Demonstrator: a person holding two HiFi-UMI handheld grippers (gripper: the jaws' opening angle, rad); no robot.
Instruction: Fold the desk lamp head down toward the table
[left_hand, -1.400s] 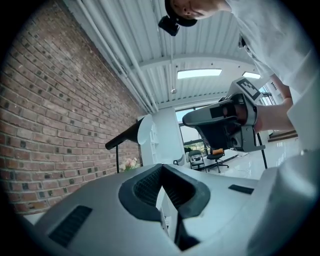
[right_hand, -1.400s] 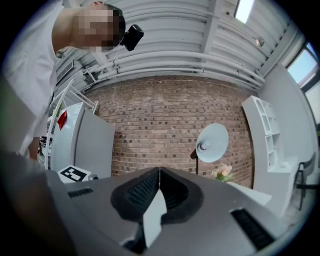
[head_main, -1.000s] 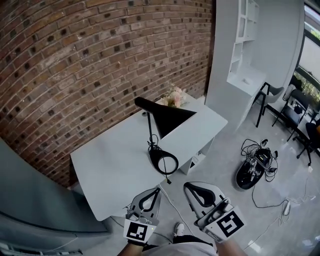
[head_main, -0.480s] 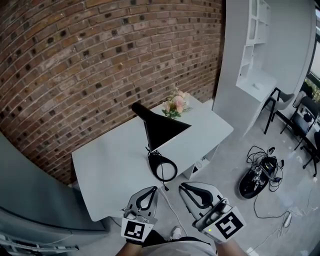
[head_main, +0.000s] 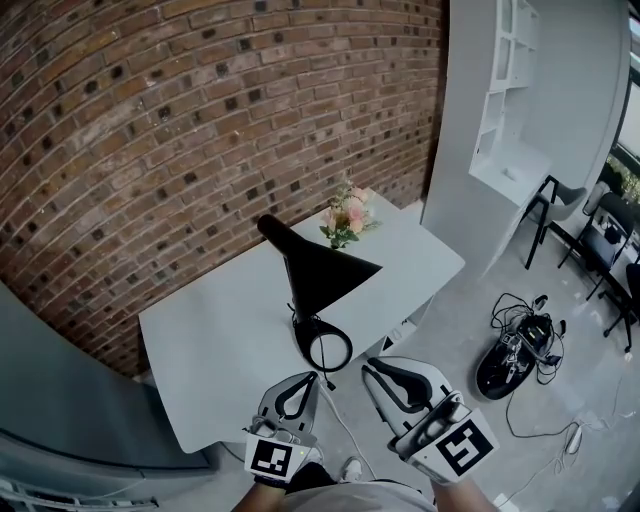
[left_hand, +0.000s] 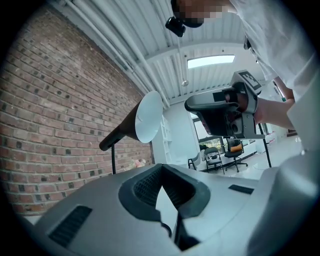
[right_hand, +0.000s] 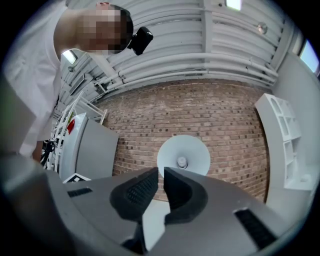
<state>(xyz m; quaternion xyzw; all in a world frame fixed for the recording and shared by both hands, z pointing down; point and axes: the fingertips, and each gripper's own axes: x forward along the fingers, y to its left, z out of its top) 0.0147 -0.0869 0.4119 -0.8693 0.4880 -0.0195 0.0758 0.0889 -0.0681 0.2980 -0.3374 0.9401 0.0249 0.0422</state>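
A black desk lamp stands on the white table (head_main: 220, 330), with its cone head (head_main: 325, 278) raised and tilted on a thin stem over a round ring base (head_main: 327, 351). In both gripper views the head's pale inside faces me (left_hand: 146, 117) (right_hand: 192, 149). My left gripper (head_main: 313, 380) (left_hand: 161, 168) hangs at the table's near edge, just short of the base, shut with nothing in it. Beside it on the right, my right gripper (head_main: 371, 368) (right_hand: 161, 172) is level with the lamp head and also shut and holding nothing. Neither touches the lamp.
A small bunch of pink flowers (head_main: 343, 218) stands on the table behind the lamp, by the brick wall (head_main: 200, 120). A white shelf unit (head_main: 520, 100) is at right; chairs (head_main: 590, 235) and a tangle of cables (head_main: 515, 345) sit on the floor. A grey cabinet (head_main: 60, 400) flanks the left.
Both grippers have moved forward toward the table's near edge and the lamp base, staying shut. The lamp has not moved.
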